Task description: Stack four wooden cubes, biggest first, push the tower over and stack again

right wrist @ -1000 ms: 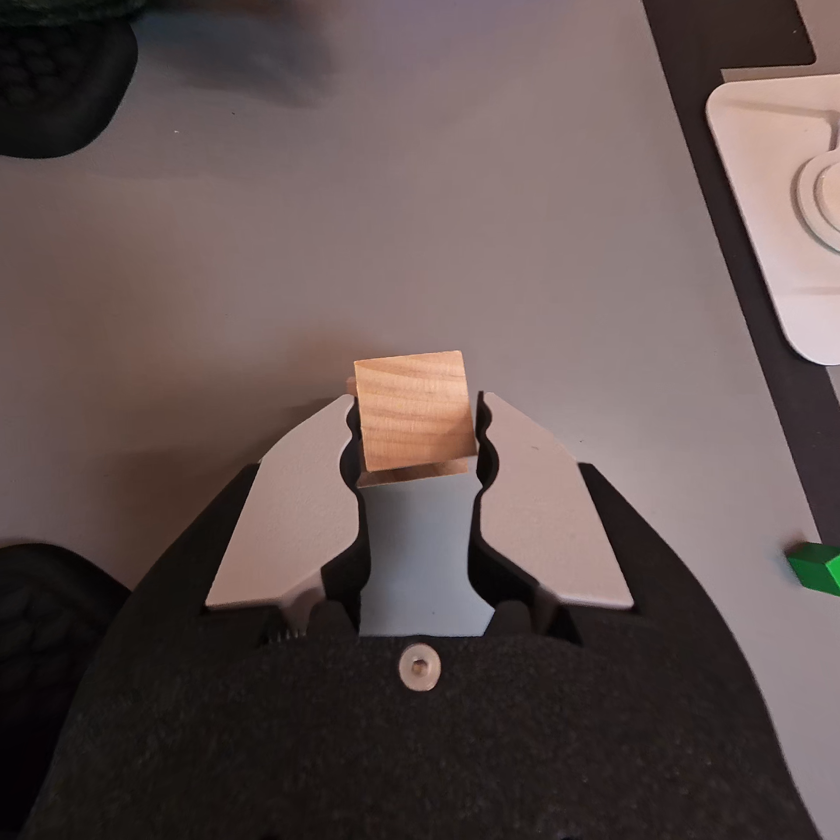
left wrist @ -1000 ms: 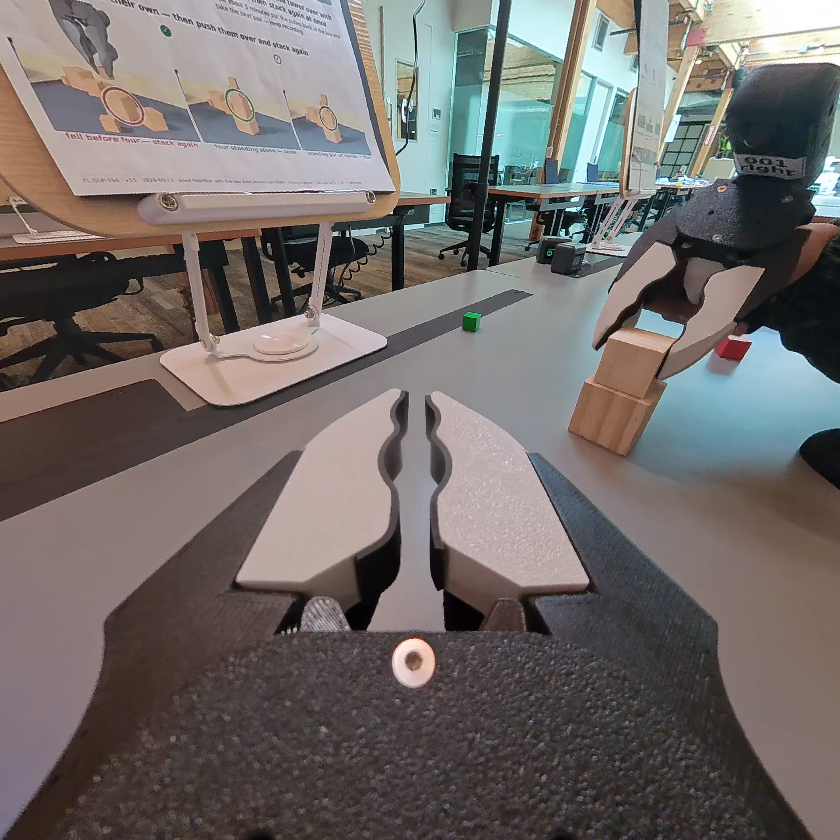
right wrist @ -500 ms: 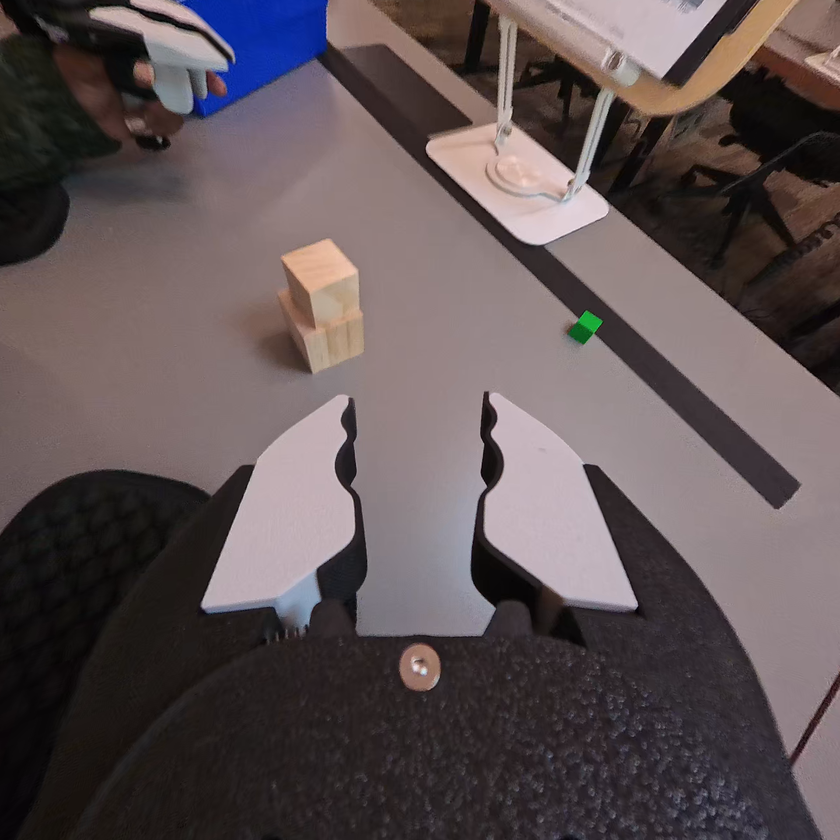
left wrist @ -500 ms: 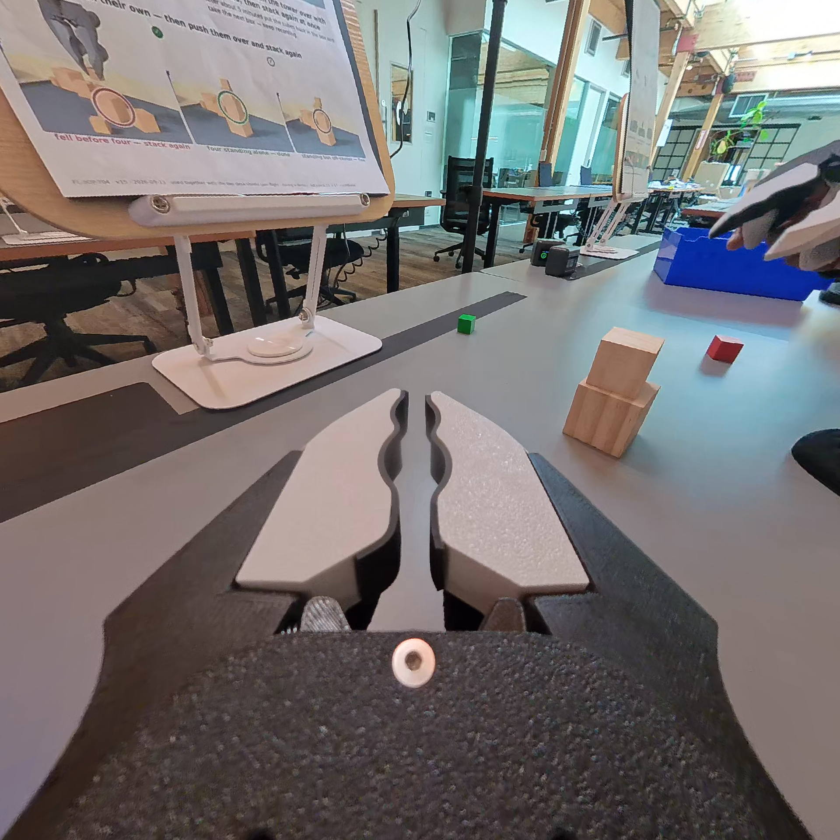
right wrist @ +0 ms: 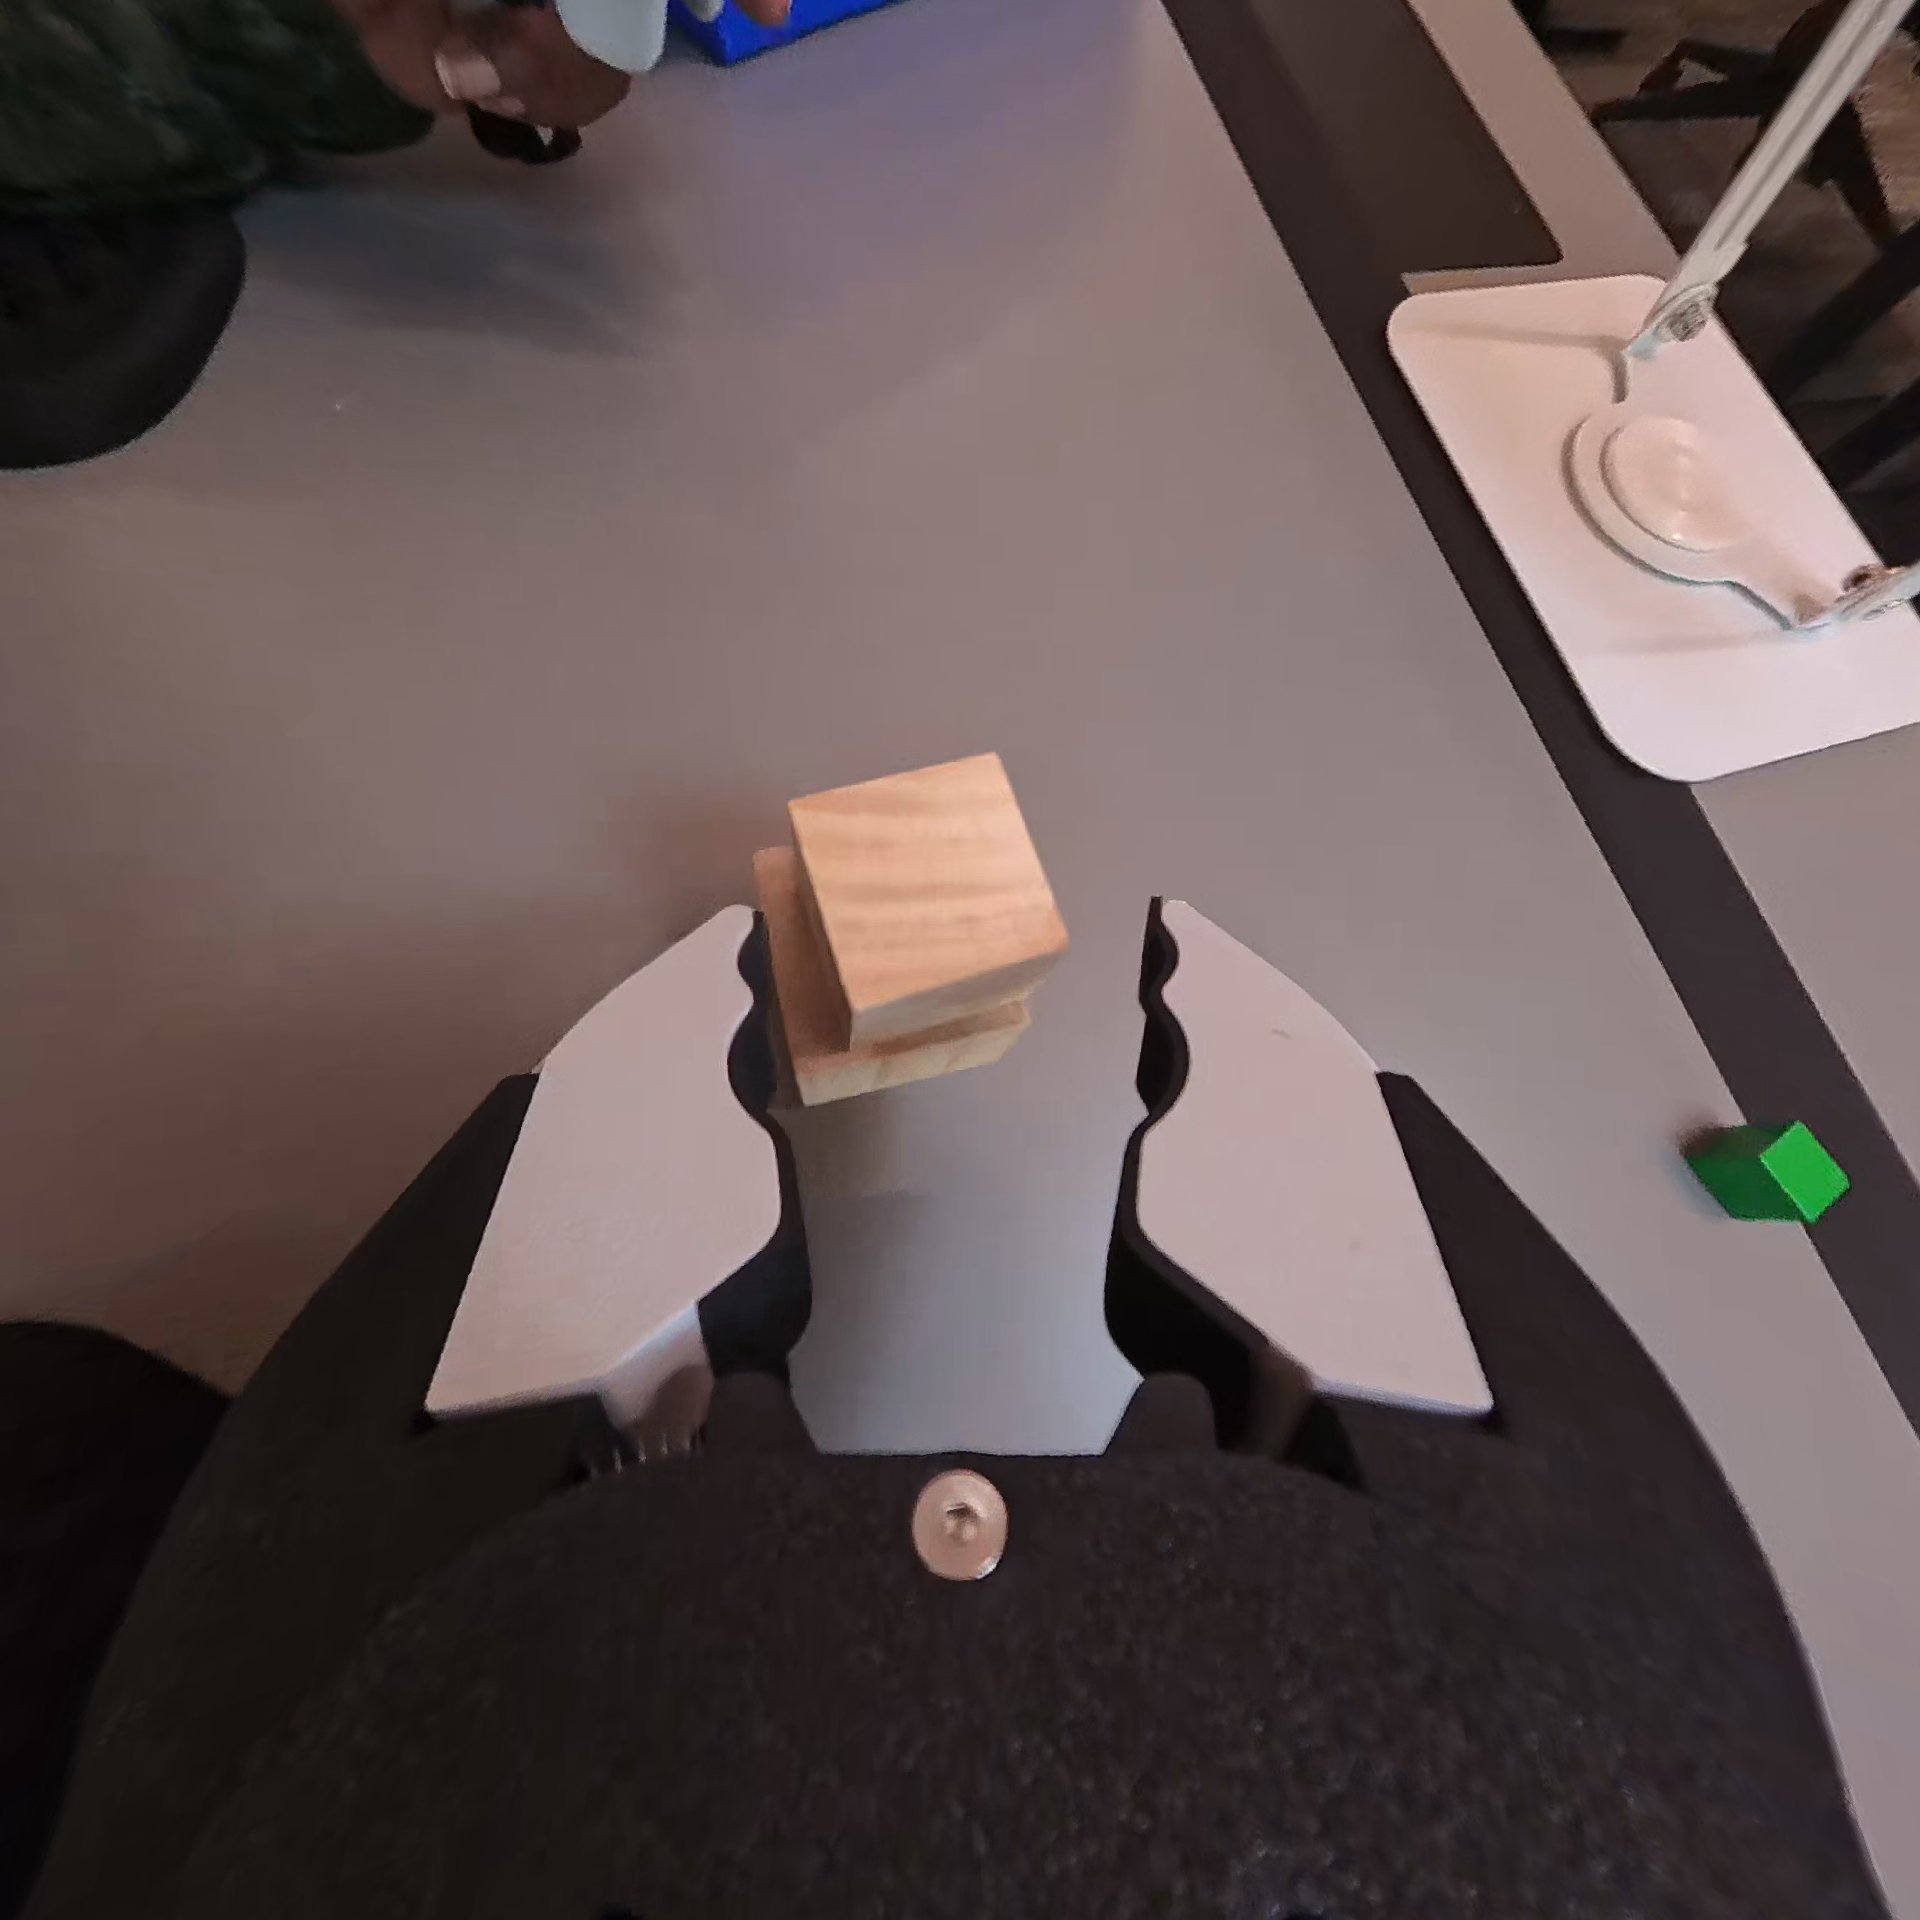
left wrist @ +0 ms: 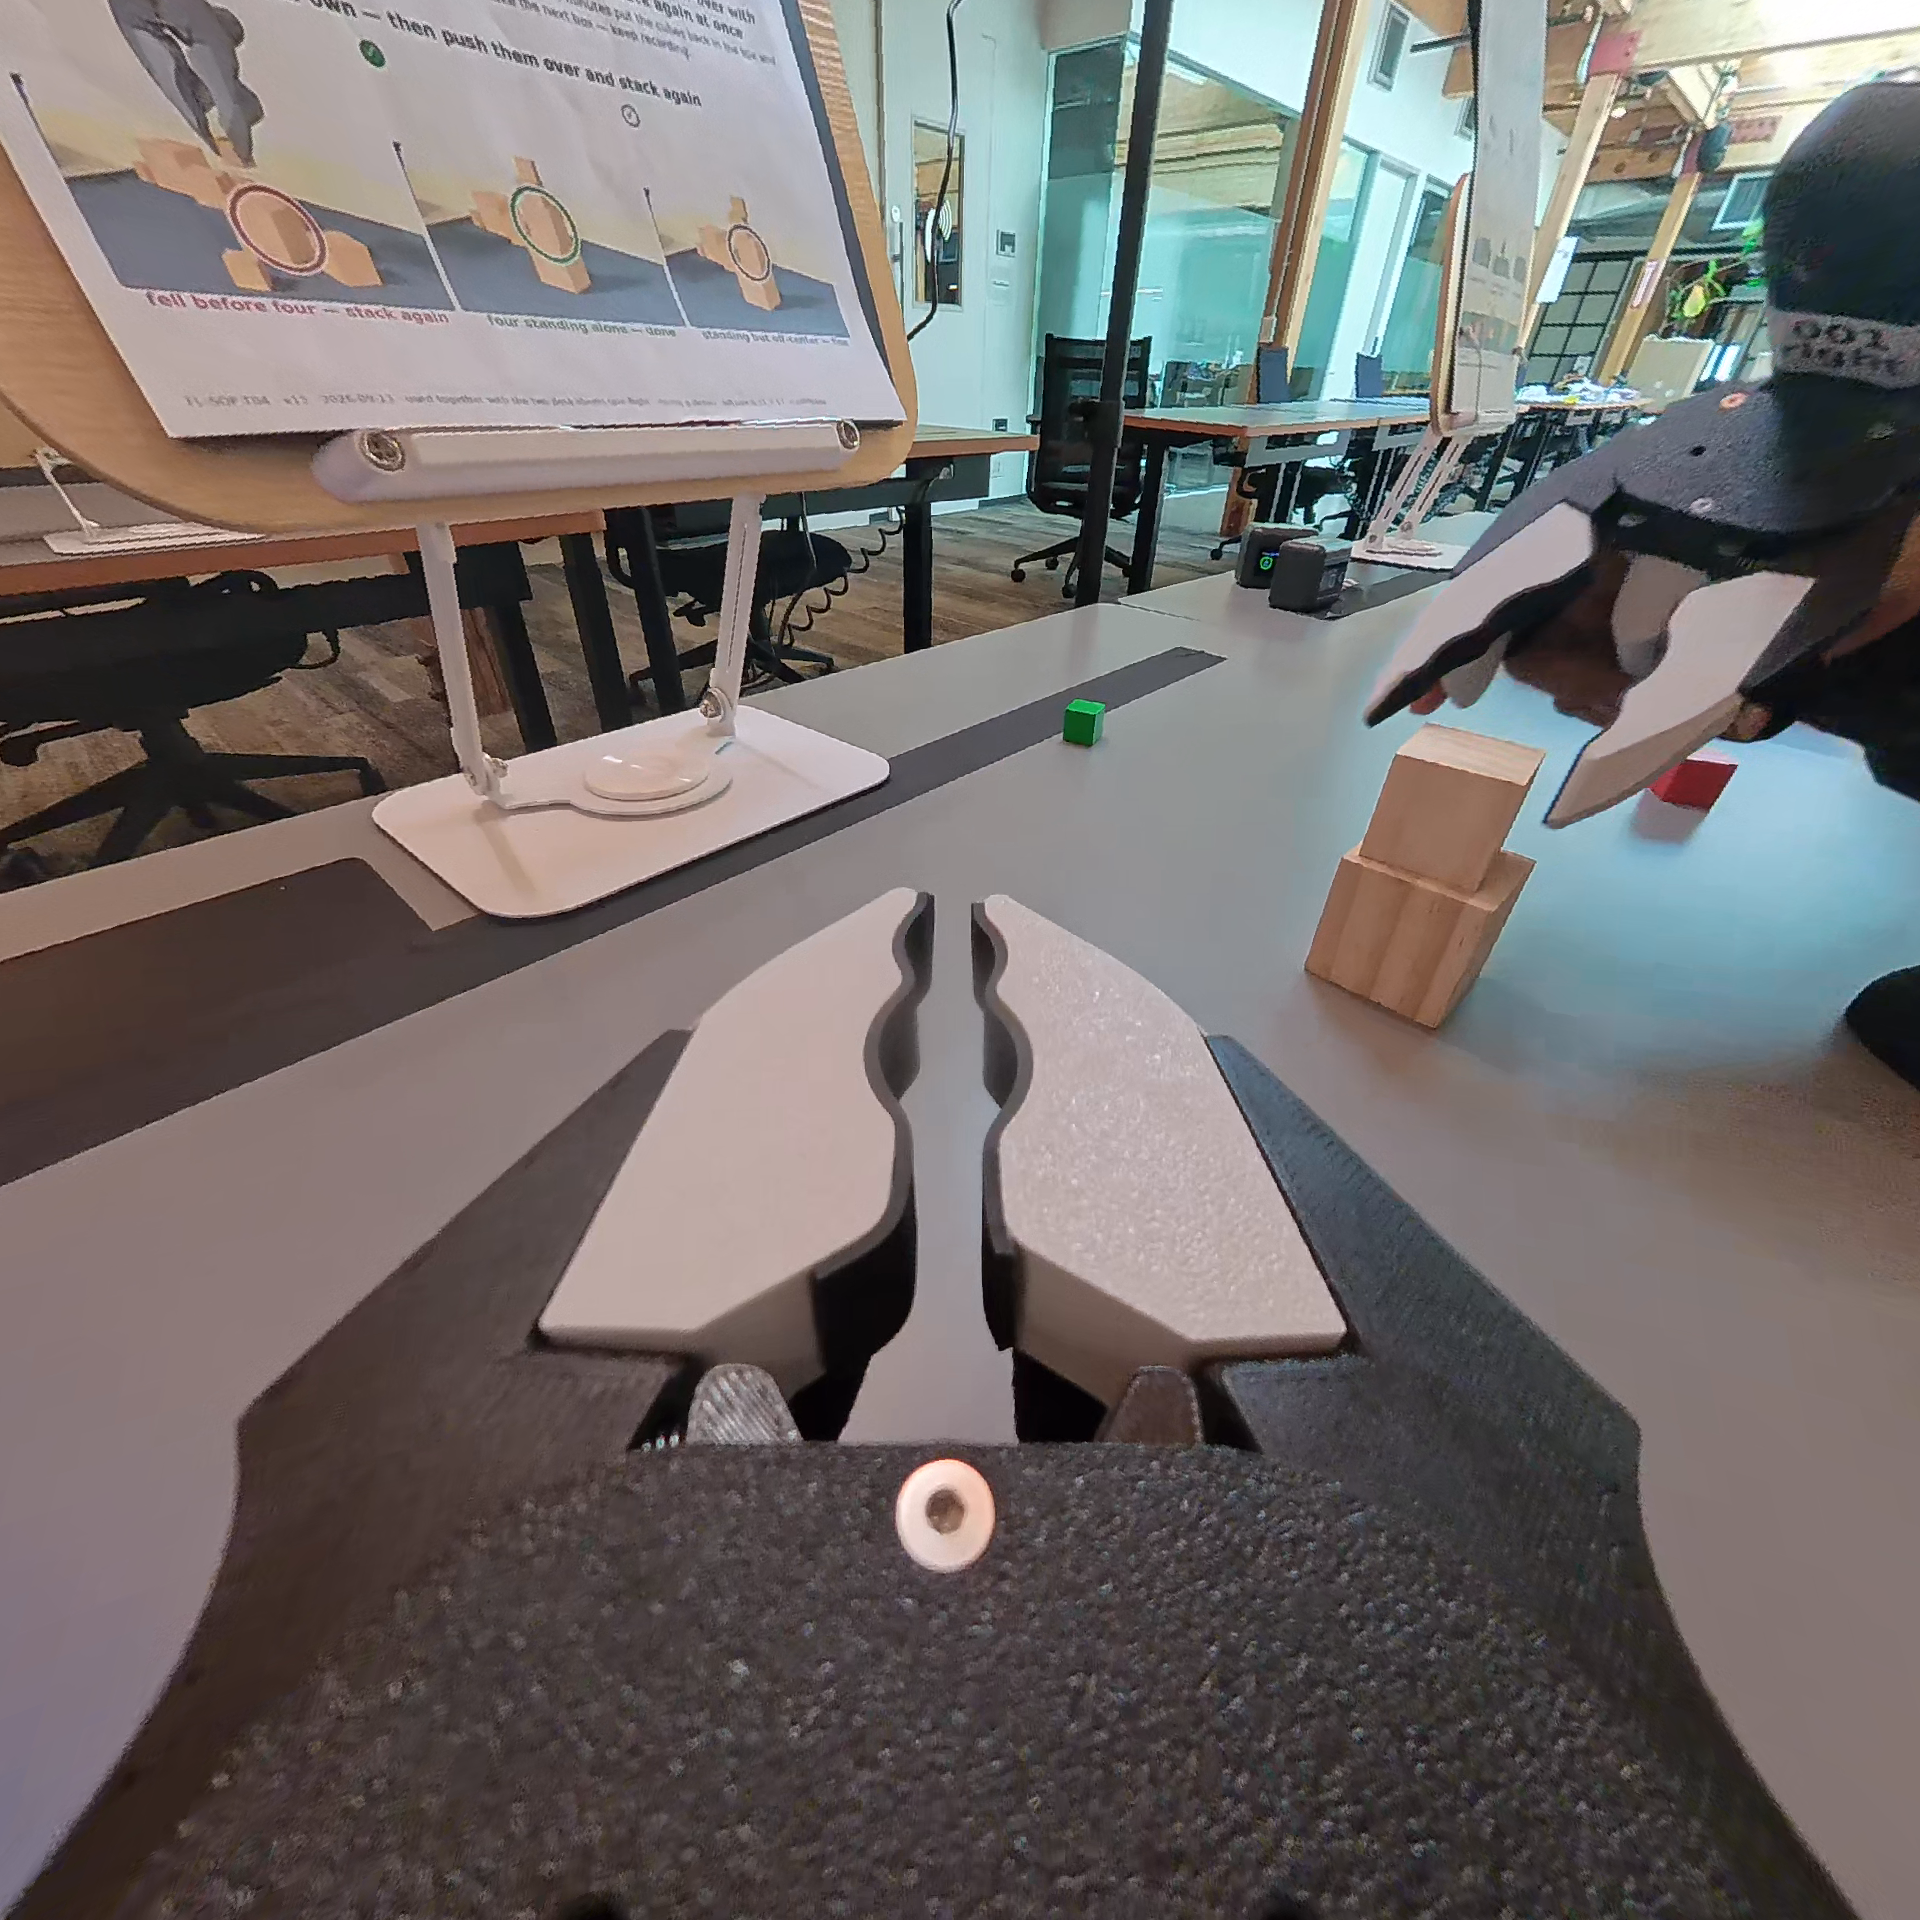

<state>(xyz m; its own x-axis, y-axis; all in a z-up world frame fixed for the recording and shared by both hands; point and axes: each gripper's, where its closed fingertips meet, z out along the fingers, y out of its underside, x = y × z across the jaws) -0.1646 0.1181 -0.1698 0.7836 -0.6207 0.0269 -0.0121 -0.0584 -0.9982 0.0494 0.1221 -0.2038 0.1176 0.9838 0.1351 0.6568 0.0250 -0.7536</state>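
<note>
Two wooden cubes stand stacked on the grey table. The top cube sits turned and off-centre on the bottom cube. My right gripper hovers open over the top cube, one fingertip above it and one beside it, pads not pressing. In the right wrist view the top cube and bottom cube lie between the wide-open fingers of my right gripper. My left gripper rests low over the table to the left of the stack, fingers nearly together with nothing between them.
A white stand base carries a tilted board with a printed sheet. A small green cube lies by a black strip; a red cube lies behind the stack. A person's hand shows at top left. The left gripper's tips are roughly 25 centimeters from the right gripper's.
My right gripper let go of the top cube, drew away, then came back over the stack with its jaws wider. The stack stayed standing. My left gripper has not moved.
</note>
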